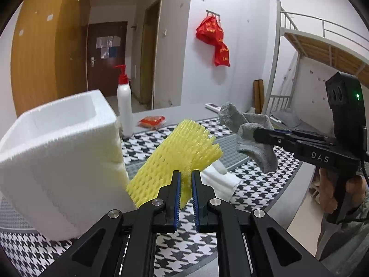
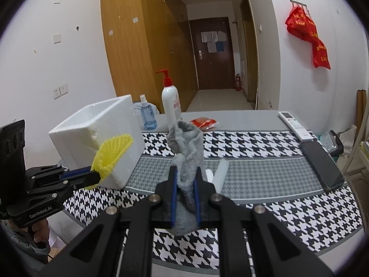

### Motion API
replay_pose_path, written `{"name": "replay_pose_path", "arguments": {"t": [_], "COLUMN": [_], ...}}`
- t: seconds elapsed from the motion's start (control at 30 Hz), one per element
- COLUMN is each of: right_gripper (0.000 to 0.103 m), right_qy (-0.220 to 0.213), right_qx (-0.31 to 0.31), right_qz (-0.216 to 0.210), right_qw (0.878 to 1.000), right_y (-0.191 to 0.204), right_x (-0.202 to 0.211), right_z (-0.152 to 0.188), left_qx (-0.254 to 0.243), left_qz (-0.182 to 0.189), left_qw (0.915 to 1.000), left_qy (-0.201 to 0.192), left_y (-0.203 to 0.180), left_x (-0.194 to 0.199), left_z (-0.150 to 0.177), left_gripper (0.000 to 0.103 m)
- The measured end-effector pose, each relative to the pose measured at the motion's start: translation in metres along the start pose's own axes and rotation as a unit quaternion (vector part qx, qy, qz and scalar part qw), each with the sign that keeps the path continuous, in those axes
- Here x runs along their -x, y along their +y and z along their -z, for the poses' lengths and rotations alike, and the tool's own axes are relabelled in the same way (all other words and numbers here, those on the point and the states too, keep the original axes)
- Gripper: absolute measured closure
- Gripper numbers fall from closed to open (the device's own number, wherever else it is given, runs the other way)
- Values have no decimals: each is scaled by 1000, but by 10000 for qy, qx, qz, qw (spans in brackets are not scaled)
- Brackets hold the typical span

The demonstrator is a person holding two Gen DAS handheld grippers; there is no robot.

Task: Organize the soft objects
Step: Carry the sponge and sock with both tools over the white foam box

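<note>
My left gripper (image 1: 185, 176) is shut on a yellow foam fruit net (image 1: 182, 150), held above the table beside a white styrofoam box (image 1: 57, 152). In the right wrist view the same net (image 2: 113, 154) sticks out of the left gripper (image 2: 98, 176) in front of the box (image 2: 96, 136). My right gripper (image 2: 186, 173) is shut on a grey sock (image 2: 188, 147), which stands up between the jaws and droops below them. From the left wrist view the sock (image 1: 249, 133) hangs from the right gripper (image 1: 256, 135) at the right, over the table.
A white foam sleeve (image 2: 220, 170) lies on the houndstooth mat (image 2: 265, 157). A pump bottle (image 2: 170, 101), a blue spray bottle (image 2: 147, 113) and a red packet (image 2: 204, 122) stand at the back; a remote (image 2: 293, 124) and a phone (image 2: 321, 164) lie at the right. A bunk bed (image 1: 322, 43) stands beyond.
</note>
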State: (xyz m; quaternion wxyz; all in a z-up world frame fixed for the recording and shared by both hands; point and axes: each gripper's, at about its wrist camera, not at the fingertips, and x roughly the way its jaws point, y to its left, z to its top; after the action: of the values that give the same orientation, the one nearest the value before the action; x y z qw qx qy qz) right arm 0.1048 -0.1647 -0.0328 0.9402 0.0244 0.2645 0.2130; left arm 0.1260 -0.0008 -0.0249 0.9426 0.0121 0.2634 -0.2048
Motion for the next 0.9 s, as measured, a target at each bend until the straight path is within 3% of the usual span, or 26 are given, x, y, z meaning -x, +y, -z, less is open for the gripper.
{"name": "replay_pose_path", "arguments": {"t": [0.6, 0.9], "right_gripper": [88, 88], "right_qy": [-527, -698], "right_qx": [21, 73], "right_qz": [125, 149], "right_qw": [9985, 9974], "right_y": [4, 6], "right_x": [23, 28], "right_z": [-22, -32], "left_qx": [-210, -212], "left_qz": [-49, -292], "left_qw": [9982, 9966], "left_qy": [-565, -737], "left_y": [-10, -6], "left_x": [15, 19], "left_z": [-39, -49], "left_gripper": [93, 93]}}
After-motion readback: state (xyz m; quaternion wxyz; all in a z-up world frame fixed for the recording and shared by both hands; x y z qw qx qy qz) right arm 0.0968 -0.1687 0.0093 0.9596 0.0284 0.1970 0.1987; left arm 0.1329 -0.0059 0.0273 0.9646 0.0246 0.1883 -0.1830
